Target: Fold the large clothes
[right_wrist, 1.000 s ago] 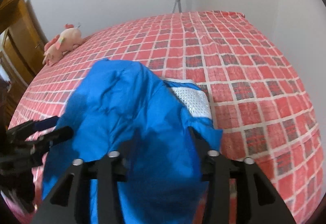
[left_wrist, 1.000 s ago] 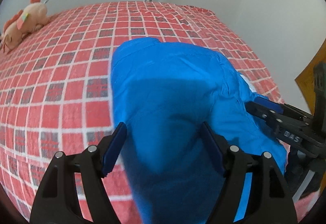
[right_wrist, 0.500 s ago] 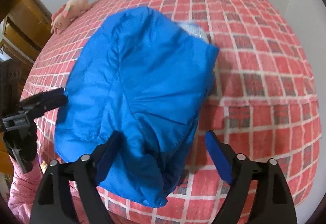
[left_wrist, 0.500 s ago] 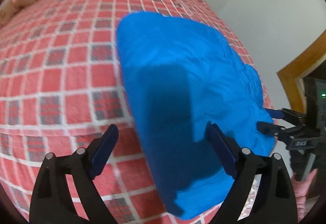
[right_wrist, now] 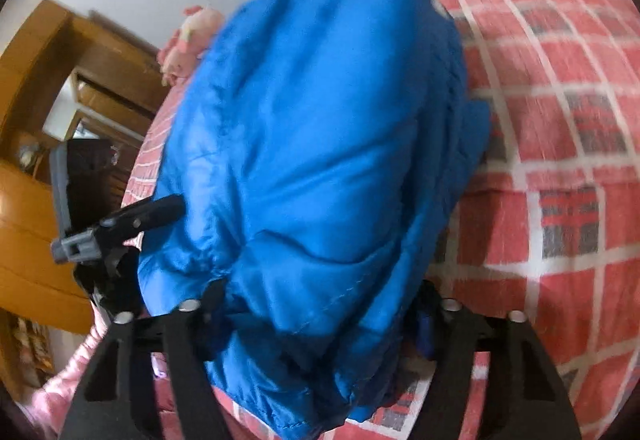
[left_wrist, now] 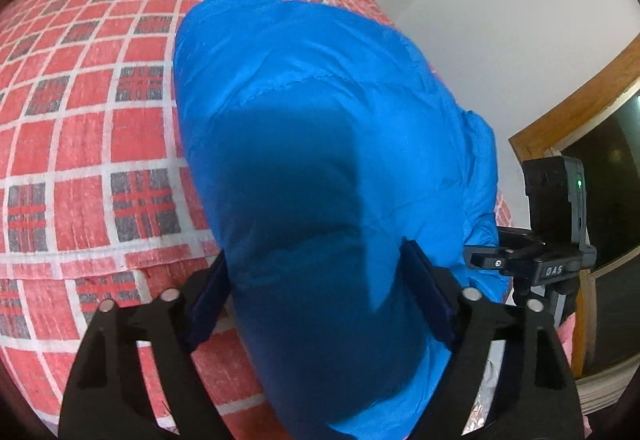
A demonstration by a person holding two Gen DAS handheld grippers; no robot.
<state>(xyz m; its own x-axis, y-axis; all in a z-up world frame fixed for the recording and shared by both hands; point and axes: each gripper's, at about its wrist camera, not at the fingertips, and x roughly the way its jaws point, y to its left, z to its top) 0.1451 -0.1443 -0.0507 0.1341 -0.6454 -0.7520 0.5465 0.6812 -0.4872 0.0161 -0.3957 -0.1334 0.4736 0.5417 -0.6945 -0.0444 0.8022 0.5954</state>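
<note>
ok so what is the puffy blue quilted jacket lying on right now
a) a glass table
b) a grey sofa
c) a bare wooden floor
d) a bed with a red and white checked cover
d: in both wrist views the puffy blue quilted jacket rests on the bed's red and white checked cover, which spreads out around and behind it.

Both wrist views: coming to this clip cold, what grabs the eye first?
A puffy bright blue jacket fills the middle of both views, bunched on a red checked bedspread. The left gripper and the right gripper each straddle its near end, jaws just closing, and the fabric bulges between their fingers. A pink plush toy lies at the far side of the bed, by the wooden furniture.
</note>
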